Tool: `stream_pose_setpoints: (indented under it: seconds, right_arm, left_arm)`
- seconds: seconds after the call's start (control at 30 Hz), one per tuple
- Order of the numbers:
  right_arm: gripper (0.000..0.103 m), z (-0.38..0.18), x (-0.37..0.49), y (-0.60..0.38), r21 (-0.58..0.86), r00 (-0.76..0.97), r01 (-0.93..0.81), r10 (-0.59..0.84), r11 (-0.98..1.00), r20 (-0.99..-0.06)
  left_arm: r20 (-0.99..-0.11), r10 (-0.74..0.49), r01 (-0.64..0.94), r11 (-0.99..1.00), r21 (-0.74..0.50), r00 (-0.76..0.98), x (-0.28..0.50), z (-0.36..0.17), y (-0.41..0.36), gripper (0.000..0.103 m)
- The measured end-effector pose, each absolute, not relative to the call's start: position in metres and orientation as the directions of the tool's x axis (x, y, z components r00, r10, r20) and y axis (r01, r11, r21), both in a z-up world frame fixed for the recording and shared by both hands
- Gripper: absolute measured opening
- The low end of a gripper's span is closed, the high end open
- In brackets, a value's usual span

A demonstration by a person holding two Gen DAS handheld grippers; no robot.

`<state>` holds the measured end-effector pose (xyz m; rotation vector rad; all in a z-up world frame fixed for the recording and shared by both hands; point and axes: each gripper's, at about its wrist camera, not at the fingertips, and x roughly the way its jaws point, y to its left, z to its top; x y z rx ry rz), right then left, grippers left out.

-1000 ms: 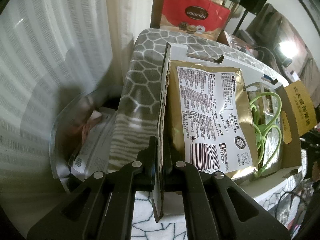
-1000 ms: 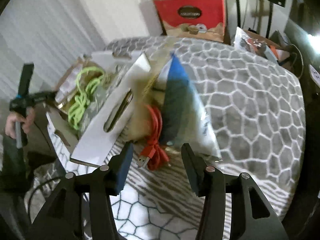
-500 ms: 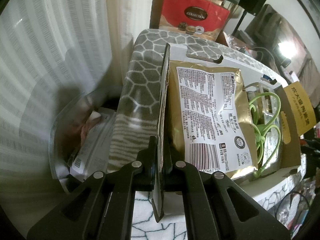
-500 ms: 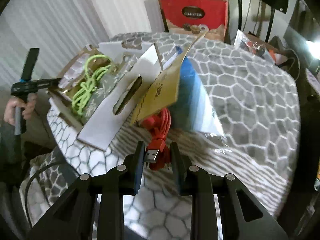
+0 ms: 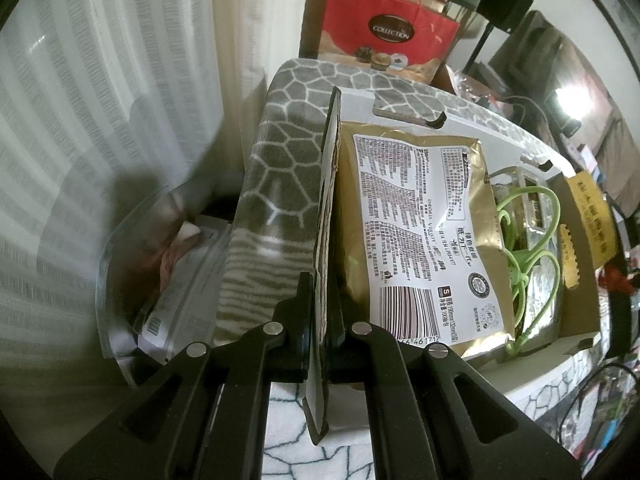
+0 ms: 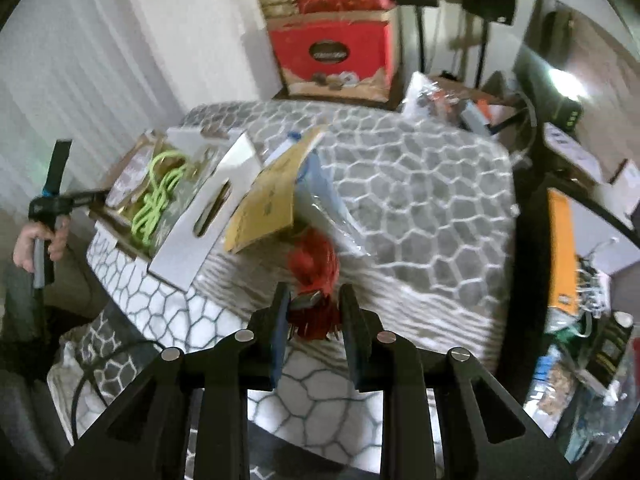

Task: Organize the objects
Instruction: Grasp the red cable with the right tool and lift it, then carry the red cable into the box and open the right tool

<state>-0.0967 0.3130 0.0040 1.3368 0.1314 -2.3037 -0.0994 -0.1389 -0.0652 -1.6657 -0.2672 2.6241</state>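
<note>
Lifted red coiled cable [image 6: 316, 276] clenched in right tool [image 6: 314, 304], left tool [image 5: 322, 316] pinching stiff cardboard flap [image 5: 326, 216].

- The right gripper [image 6: 314, 316], whose jaws stood wide apart a second ago in front of the red cable [image 6: 314, 268], is now clamped on the cable's plug end.
- The cable, earlier tucked under the yellow flap [image 6: 268, 204] beside the blue bag [image 6: 320, 184], now hangs bunched clear of both, above the table's [image 6: 420, 200] near edge.
- The right wrist view now takes in more of the table.
</note>
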Motion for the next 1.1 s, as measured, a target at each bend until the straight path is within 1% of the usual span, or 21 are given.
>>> stream_pose_setpoints:
  seconds: [0.1,0.23,0.37,0.5,0.6,0.9,1.1]
  right_arm:
    - [0.012,0.010,-0.103,0.324,0.122,-0.424,0.378,-0.289,-0.918,-0.858]
    - [0.012,0.001,-0.105,0.321,0.055,-0.421,0.364,-0.217,-0.930,-0.881]
    - [0.012,-0.012,-0.107,0.321,0.054,-0.422,0.337,-0.202,-0.940,-0.884]
    - [0.012,-0.008,-0.114,0.327,0.119,-0.435,0.288,-0.240,-0.950,-0.868]
    - [0.012,0.004,-0.116,0.323,0.121,-0.452,0.293,-0.248,-0.949,-0.857]
    - [0.012,0.049,-0.126,0.278,0.167,-0.480,0.380,-0.348,-0.910,-0.805]
    - [0.012,0.057,-0.144,0.219,0.204,-0.461,0.444,-0.417,-0.873,-0.783]
  left_arm:
    - [-0.895,0.112,0.073,-0.985,-0.158,-0.432,-0.100,-0.065,-0.138,0.003]
    - [-0.894,0.113,0.074,-0.984,-0.160,-0.433,-0.100,-0.065,-0.138,0.003]
    - [-0.895,0.112,0.072,-0.985,-0.158,-0.432,-0.100,-0.065,-0.138,0.003]
    - [-0.895,0.111,0.074,-0.985,-0.158,-0.433,-0.099,-0.065,-0.138,0.003]
    - [-0.894,0.112,0.074,-0.984,-0.159,-0.433,-0.099,-0.066,-0.138,0.003]
    - [-0.895,0.113,0.073,-0.984,-0.160,-0.432,-0.099,-0.066,-0.139,0.003]
    - [-0.895,0.111,0.073,-0.985,-0.158,-0.432,-0.099,-0.066,-0.139,0.003]
